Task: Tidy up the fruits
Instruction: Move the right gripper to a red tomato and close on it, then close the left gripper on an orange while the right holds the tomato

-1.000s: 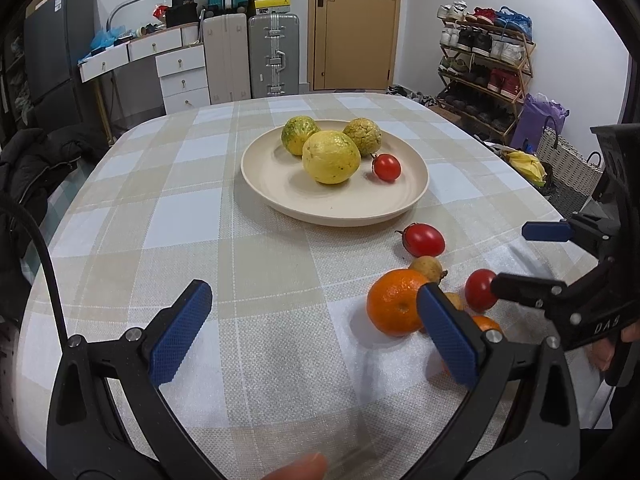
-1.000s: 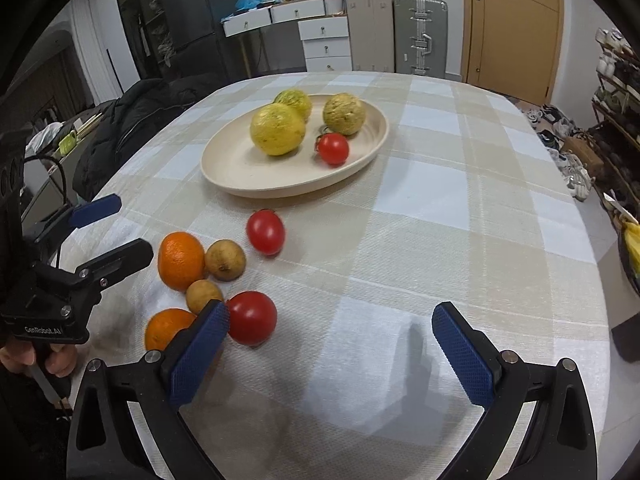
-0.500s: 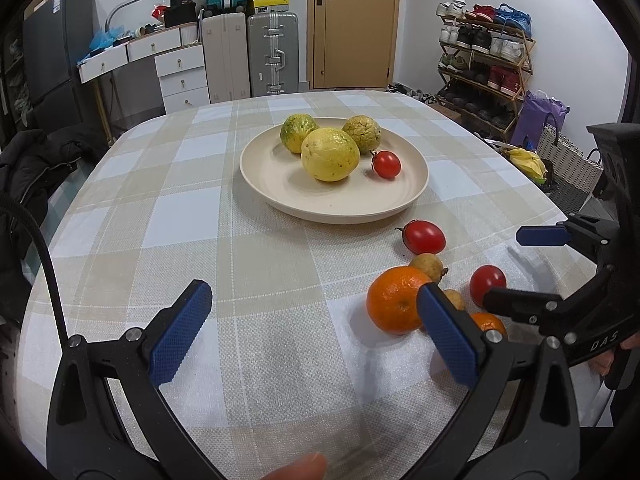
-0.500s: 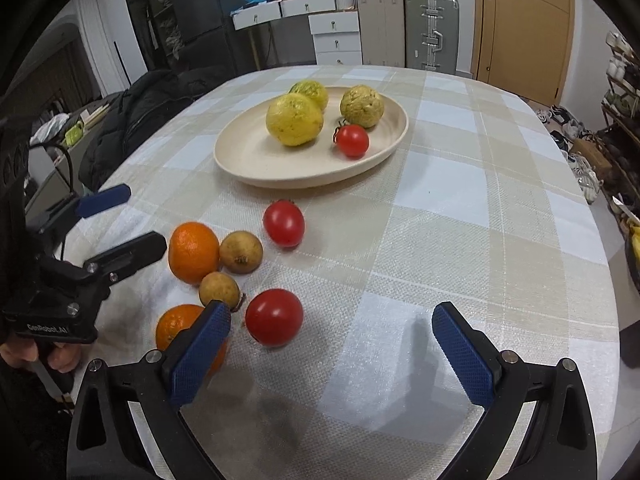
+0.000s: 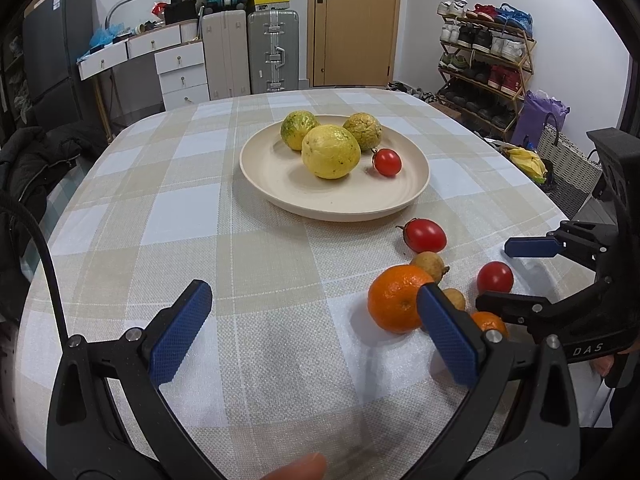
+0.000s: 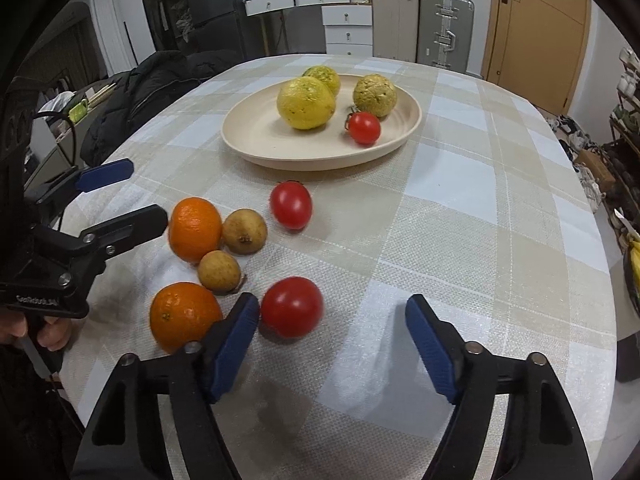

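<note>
A cream plate holds three yellow-green fruits and a small tomato. On the cloth lie two oranges, two small brown fruits and two tomatoes. My right gripper is open, its left finger beside the near tomato, which sits just ahead between the jaws. My left gripper is open and empty over the cloth, its right finger in front of an orange.
The table has a checked cloth. A shoe rack and a basket stand to the right of it, suitcases and drawers behind, a dark jacket at the left.
My right gripper has moved forward toward the loose fruit and narrowed its opening; the near tomato now lies just ahead of its jaws. My left gripper has barely moved.
</note>
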{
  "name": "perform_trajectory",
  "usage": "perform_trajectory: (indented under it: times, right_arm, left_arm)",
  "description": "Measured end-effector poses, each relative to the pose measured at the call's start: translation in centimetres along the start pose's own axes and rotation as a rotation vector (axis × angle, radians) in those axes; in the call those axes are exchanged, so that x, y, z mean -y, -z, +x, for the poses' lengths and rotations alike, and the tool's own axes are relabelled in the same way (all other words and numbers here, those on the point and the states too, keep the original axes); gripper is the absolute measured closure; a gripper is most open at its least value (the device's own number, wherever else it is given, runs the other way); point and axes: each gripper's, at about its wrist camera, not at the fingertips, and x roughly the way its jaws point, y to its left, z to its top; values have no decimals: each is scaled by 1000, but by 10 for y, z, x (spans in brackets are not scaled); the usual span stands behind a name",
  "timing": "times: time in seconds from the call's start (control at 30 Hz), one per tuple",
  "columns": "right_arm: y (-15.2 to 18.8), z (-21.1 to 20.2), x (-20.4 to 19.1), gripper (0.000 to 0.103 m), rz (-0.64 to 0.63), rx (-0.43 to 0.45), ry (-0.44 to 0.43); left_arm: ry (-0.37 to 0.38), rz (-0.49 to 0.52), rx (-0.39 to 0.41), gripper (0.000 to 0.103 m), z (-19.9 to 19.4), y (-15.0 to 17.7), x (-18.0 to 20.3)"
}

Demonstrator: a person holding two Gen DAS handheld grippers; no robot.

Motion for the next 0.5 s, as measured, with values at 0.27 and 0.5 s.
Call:
perform_trajectory:
  times: [0.27,0.5]
  right_arm:
    - [4,-6,-3,47,-52,-19,-11]
    - [7,-10,1,62,-63,-21,-20]
  left_arm:
    - [3,1,-3,1,1,0,0]
    - [3,1,-5,1,1,1,1]
